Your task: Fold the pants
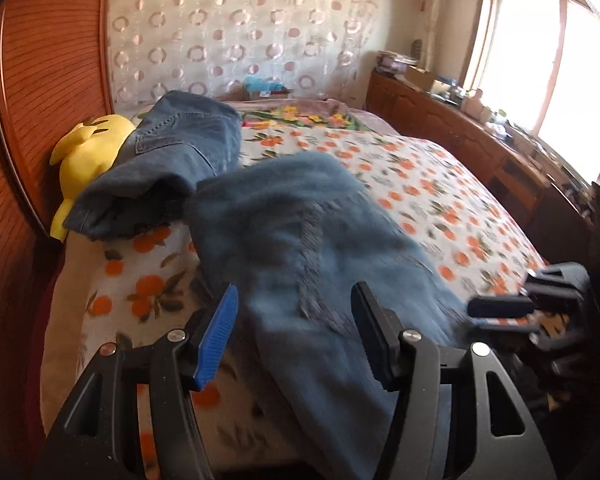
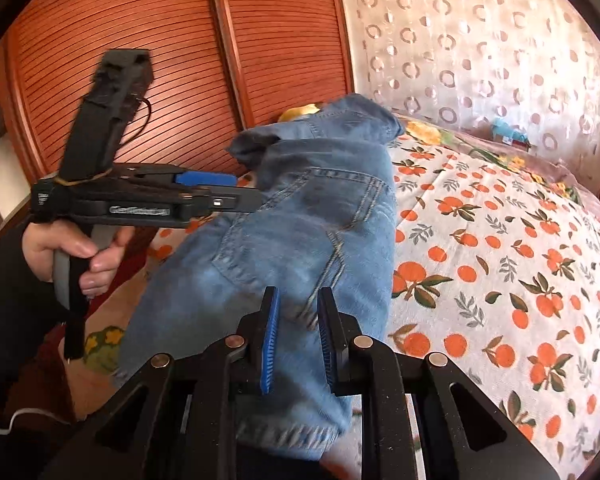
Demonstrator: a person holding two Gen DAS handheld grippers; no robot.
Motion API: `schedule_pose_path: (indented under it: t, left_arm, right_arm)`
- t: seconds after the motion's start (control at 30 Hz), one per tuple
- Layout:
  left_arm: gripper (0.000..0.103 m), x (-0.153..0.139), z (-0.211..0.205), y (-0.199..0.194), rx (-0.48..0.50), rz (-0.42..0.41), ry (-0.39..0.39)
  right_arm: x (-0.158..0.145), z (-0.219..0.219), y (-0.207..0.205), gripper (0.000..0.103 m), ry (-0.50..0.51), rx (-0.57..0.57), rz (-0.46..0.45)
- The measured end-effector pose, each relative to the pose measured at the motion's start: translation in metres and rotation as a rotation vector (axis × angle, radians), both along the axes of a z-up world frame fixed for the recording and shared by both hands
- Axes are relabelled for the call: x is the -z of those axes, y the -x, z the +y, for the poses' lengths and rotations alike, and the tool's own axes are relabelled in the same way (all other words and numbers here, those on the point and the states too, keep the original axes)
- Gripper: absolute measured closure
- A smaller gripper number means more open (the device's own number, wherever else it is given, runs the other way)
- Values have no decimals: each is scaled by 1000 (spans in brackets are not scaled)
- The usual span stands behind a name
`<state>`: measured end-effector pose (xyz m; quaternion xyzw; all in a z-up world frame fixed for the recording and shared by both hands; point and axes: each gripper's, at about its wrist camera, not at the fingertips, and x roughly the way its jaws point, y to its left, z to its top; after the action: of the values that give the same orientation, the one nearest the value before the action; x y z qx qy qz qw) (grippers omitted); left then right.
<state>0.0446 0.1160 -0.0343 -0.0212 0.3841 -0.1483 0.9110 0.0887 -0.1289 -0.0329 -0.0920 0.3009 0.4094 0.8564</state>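
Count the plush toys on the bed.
1. A yellow plush toy lies at the bed's left edge by the wooden wall, partly under the jeans. Others may be hidden.

The pants (image 2: 300, 232), blue denim jeans with stitched back pockets, lay along the near edge of the bed in a loose lengthwise fold, their far end bunched up in a raised, rumpled hump.
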Motion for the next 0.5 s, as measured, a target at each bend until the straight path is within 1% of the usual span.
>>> schedule_pose_path:
  t: [0.07, 0.13, 0.2, 0.23, 0.3, 0.4, 0.5]
  left_arm:
    - [43, 6, -4, 15, 22, 8, 2]
    - [43, 15, -6, 20, 26, 25, -11]
    - [43, 29, -5, 23, 14, 45, -24]
    - [43, 37, -4, 22, 2, 66, -16]
    - [43, 48, -2, 20, -25, 90, 25]
    - [43, 54, -8, 21, -25, 60, -8]
    - [43, 53, -4, 23, -33, 54, 17]
  right_arm:
    - [3, 0, 7, 84, 30, -15, -7]
    - [6, -2, 9, 84, 50, -26, -14]
    - [12, -2, 3, 83, 55, -38, 21]
    - [16, -1, 0, 83, 59, -43, 37]
    - [19, 0, 3, 83, 64, -45, 14]
    - [20, 0, 4, 83, 70, -41, -1]
    - [11, -3, 0, 83, 52, -52, 17]
